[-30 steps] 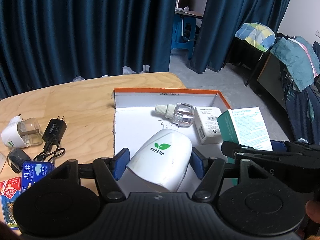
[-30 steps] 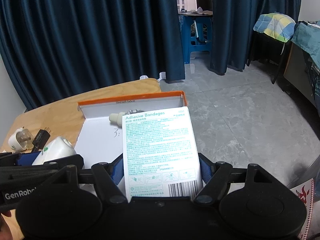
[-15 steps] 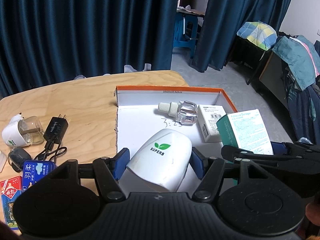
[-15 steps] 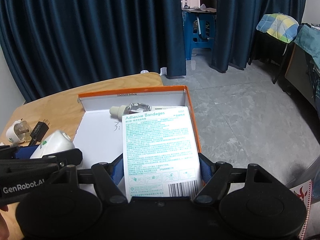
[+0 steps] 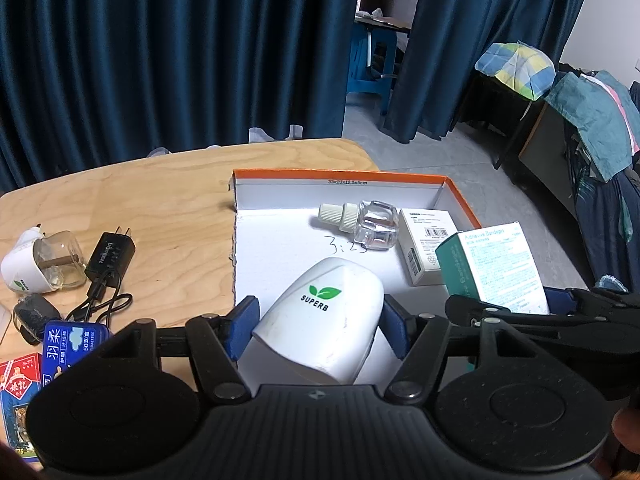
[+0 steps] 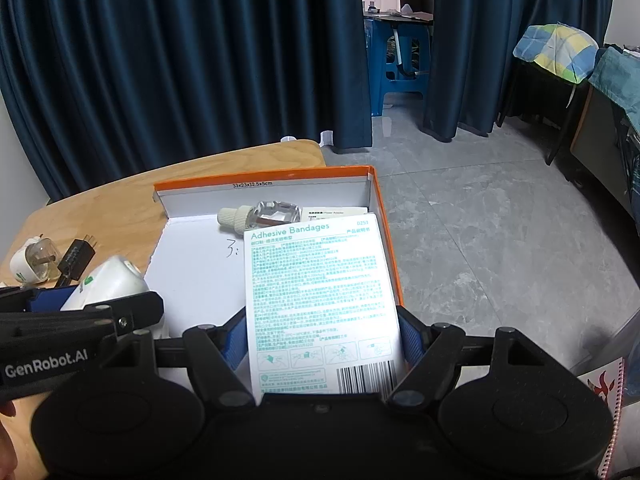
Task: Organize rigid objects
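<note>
My left gripper (image 5: 318, 326) is shut on a white SUPERB plug-in device (image 5: 324, 328), held over the near part of the orange-rimmed white box (image 5: 340, 175). My right gripper (image 6: 322, 334) is shut on a teal-and-white Adhesive Bandages box (image 6: 320, 296), held above the box's right side (image 6: 390, 240). In the left wrist view the bandage box (image 5: 496, 266) shows at right in the other gripper. Inside the orange box lie a clear bottle with a cream cap (image 5: 366, 222) and a small white carton (image 5: 428, 246).
On the wooden table (image 5: 132, 200) left of the box lie a second white plug-in with a clear bottle (image 5: 40, 262), a black charger with cable (image 5: 110, 258), a blue tissue pack (image 5: 68, 344) and a red card pack (image 5: 18, 380). Dark curtains hang behind; grey floor lies to the right.
Both views show the orange box slightly nearer and lower than a second ago. The grips on the SUPERB device and the bandage box are unchanged.
</note>
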### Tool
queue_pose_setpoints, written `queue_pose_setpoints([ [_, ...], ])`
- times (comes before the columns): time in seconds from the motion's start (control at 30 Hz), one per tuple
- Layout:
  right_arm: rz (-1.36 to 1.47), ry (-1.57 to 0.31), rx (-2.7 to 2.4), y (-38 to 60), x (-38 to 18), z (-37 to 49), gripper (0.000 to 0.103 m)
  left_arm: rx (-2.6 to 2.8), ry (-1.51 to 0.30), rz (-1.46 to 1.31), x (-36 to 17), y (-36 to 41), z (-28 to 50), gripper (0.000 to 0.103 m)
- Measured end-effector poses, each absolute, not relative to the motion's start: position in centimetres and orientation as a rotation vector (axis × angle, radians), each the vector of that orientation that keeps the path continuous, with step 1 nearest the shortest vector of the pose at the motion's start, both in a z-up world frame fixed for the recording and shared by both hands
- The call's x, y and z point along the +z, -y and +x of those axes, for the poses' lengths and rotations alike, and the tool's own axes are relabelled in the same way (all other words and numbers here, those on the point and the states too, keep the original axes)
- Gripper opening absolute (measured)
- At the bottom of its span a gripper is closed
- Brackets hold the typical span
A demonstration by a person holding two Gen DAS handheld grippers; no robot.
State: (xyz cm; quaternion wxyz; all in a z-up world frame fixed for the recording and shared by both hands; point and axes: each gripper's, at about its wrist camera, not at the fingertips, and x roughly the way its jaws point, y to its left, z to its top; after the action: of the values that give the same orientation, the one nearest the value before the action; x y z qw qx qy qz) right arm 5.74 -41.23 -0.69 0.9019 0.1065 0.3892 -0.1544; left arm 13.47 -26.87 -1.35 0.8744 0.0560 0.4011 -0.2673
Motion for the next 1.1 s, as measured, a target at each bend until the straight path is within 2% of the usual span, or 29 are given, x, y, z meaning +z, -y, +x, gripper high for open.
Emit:
queue_pose_setpoints([
  [1.1,0.218,-0.824,-0.322,41.26,-1.11,5.99,0.087,-0.56,-0.843,0.109,-1.97,27.05,13.87,0.066],
])
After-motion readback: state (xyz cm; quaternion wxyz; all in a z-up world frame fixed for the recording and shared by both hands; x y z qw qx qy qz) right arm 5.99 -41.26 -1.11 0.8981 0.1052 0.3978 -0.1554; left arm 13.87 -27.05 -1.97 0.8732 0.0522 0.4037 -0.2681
